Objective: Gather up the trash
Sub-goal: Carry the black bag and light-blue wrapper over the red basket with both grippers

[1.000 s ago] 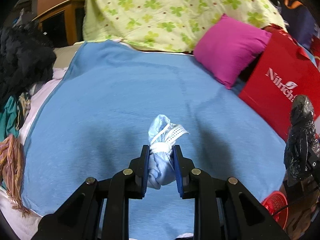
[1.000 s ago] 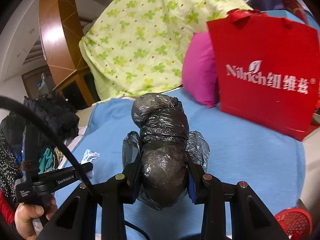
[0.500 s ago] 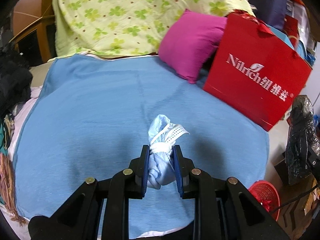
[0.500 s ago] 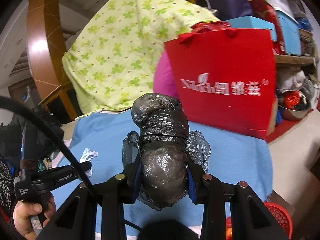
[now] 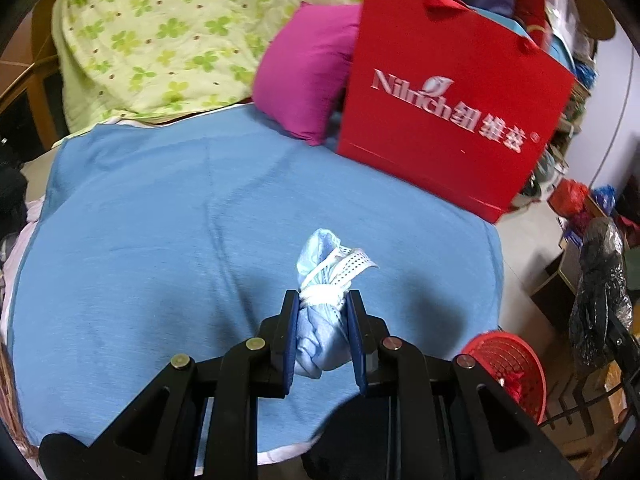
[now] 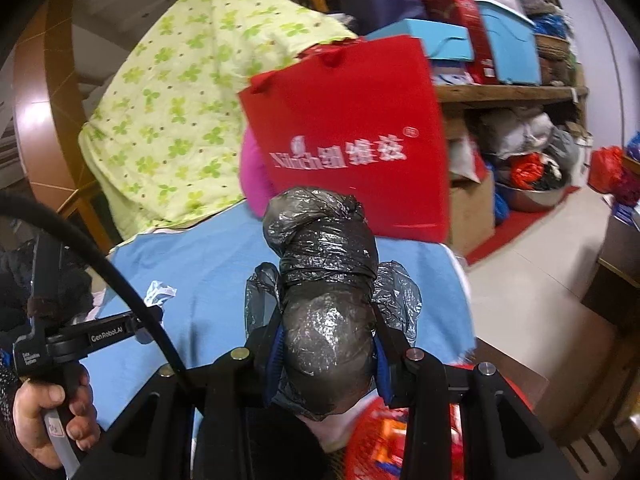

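My left gripper (image 5: pixel 322 312) is shut on a crumpled blue face mask (image 5: pixel 320 320) and holds it above the near part of the blue bed sheet (image 5: pixel 160 220). My right gripper (image 6: pixel 326 340) is shut on a rolled black plastic bag (image 6: pixel 326 280), which also shows at the right edge of the left wrist view (image 5: pixel 598 292). A red mesh trash basket (image 5: pixel 508 364) stands on the floor by the bed's right corner; in the right wrist view the basket (image 6: pixel 380 440) lies just below the bag. The left gripper and mask (image 6: pixel 158 292) show at left there.
A red paper bag (image 5: pixel 452 120), a magenta pillow (image 5: pixel 308 80) and a green-patterned quilt (image 5: pixel 180 32) sit at the far side of the bed. Cluttered shelves and boxes (image 6: pixel 500 92) stand right of the bed over tiled floor (image 6: pixel 532 280).
Both grippers have swung to the right, still holding the mask and the black bag. The red basket and floor have come into view, and the basket now lies under the right gripper.
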Motion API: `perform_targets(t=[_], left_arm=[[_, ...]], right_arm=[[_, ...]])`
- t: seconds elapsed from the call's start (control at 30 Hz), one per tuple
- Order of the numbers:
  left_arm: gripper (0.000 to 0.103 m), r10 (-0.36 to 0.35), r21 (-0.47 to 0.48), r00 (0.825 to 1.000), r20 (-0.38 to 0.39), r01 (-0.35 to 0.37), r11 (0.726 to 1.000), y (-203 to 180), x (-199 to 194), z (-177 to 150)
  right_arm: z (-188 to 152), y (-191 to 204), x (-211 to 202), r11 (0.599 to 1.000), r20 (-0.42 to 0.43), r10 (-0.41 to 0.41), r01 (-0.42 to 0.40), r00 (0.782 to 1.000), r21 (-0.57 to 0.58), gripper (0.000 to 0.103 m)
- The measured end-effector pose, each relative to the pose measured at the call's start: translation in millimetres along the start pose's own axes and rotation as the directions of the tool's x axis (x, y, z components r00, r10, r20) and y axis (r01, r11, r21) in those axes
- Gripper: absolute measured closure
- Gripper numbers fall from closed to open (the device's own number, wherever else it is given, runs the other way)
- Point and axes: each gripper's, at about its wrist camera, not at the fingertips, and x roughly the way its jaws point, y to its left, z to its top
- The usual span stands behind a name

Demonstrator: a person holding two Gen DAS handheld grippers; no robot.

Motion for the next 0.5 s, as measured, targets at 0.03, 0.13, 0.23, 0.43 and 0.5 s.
perform_targets(t=[0.03, 0.13, 0.23, 0.43, 0.5], left_arm=[[0.079, -0.003, 0.006, 1.000, -0.002, 0.003, 1.000, -4.1, -0.1, -1.8], [0.079, -0.021, 0.035, 1.000, -0.012, 0.021, 0.999, -22.6, 2.6, -5.6], [0.079, -0.038, 0.063, 0.999, -0.018, 0.039, 0.997, -39.2, 3.0, -8.5], [0.079, -0.071, 0.110, 0.997, -0.032, 0.074, 0.991, -69.4, 4.3, -14.9], [0.079, -0.082, 0.127, 0.996, -0.036, 0.086, 0.988, -78.5, 4.4, -18.0]], right_arm=[[-2.7, -5.7, -2.6, 1.000, -0.001, -0.009, 0.009, 1.000, 0.007, 0.064], [-11.8, -23.4, -10.5, 0.999, -0.007, -0.038, 0.038, 0.999, 0.033, 0.064], [-19.2, -38.5, -16.4, 0.996, -0.016, -0.063, 0.064, 0.998, 0.055, 0.064], [-36.0, -63.7, -26.1, 0.988, -0.034, -0.112, 0.115, 0.993, 0.102, 0.064], [-40.8, -72.2, -26.5, 0.984, -0.043, -0.128, 0.133, 0.991, 0.118, 0.064]])
